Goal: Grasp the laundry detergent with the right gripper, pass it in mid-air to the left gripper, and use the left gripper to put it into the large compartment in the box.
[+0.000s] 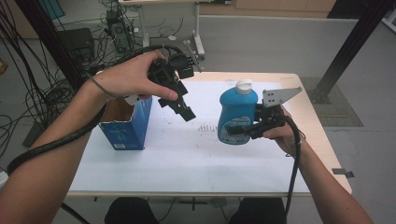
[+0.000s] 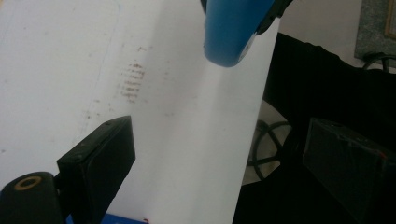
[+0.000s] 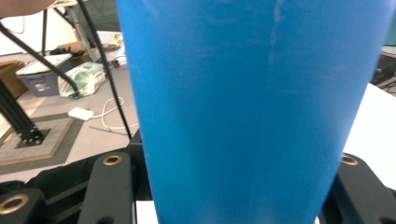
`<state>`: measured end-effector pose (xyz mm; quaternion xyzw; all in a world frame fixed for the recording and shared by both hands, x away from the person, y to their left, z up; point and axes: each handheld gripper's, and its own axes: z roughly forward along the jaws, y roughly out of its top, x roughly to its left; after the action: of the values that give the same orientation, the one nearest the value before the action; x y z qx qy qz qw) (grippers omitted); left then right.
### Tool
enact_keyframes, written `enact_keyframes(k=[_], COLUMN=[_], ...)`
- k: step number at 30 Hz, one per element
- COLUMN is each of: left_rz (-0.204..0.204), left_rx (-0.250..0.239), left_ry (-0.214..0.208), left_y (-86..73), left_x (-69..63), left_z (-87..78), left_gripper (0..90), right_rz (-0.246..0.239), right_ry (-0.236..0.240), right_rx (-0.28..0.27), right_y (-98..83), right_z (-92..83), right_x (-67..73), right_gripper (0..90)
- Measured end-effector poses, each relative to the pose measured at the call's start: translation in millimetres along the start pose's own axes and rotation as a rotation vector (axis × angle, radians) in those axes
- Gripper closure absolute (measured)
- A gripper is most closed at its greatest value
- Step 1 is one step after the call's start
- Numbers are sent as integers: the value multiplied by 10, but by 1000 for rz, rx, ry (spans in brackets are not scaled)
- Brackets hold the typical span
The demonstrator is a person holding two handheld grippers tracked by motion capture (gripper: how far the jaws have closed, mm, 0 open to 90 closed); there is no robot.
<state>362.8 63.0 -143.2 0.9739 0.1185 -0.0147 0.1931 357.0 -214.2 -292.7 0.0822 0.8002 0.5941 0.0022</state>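
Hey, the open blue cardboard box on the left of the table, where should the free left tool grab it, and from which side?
Take the open blue cardboard box by its top rim, coming down from above. It stands upright with its mouth open, so one jaw of the left tool can probably slip inside a thin wall and the other outside; the full body looks too wide.

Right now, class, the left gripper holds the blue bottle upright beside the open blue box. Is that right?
Not quite: the right gripper holds the blue bottle upright beside the open blue box, as the high view shows. The left gripper is open, with nothing between its jaws.
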Motion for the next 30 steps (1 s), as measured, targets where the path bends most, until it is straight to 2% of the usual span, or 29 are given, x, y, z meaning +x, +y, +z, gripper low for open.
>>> enact_keyframes(k=[4, 17, 30], left_rz=[17, 73, 88], left_rx=[14, 48, 43], left_ry=[19, 11, 9], left_y=[47, 208, 335], left_x=[-36, -155, -205], left_z=[-30, -24, 11], left_gripper=[96, 95, 94], right_rz=[-11, -28, -48], right_ry=[21, 70, 97], right_rx=[6, 16, 27], right_y=[40, 110, 163], right_z=[38, 189, 325], right_x=[5, 40, 77], right_gripper=[427, 426, 427])
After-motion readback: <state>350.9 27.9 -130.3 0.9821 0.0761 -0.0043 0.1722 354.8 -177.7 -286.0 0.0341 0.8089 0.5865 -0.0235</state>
